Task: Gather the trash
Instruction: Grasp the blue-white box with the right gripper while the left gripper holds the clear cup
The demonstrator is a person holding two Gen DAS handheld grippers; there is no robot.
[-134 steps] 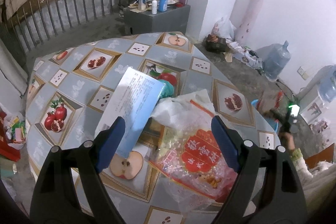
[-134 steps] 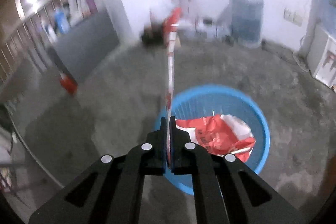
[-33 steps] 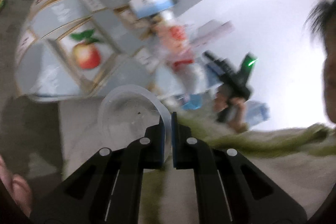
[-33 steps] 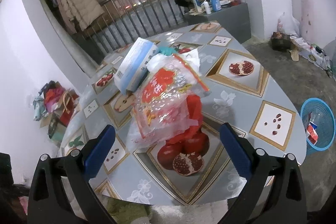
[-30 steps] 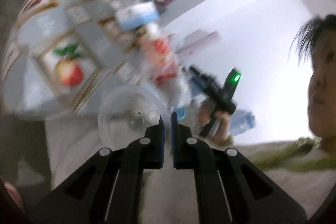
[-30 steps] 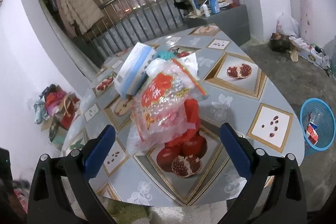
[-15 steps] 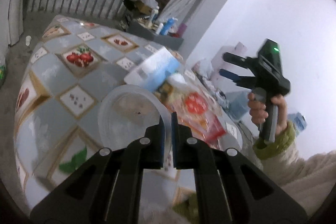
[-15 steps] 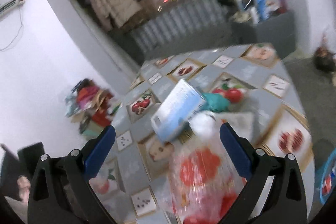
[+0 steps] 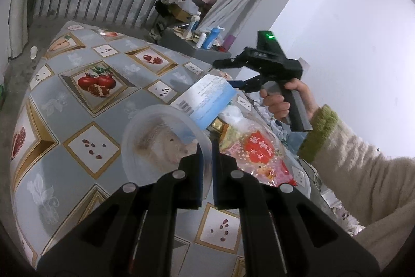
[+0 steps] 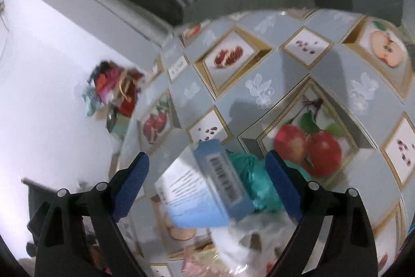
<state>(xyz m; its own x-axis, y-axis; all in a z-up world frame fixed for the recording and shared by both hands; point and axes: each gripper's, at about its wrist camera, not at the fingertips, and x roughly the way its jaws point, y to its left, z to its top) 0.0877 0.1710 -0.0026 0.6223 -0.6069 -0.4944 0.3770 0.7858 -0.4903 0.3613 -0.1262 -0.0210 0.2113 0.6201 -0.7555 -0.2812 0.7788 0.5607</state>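
Worktop point(image 9: 77, 105): box point(image 9: 207, 98) leaning on bag pile point(image 9: 256, 152); lid point(image 9: 160, 142) left of pile; cabinet point(image 9: 181, 43) behind worktop.

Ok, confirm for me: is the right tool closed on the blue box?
No: the right tool is wide open, its blue fingers either side of the blue box.

Left wrist view: looked forward over the counter point(image 9: 64, 147) from its near edge.
Right wrist view: hung close above the blue box point(image 10: 220, 178).
Shared: box point(image 9: 210, 98), counter point(image 10: 285, 74).
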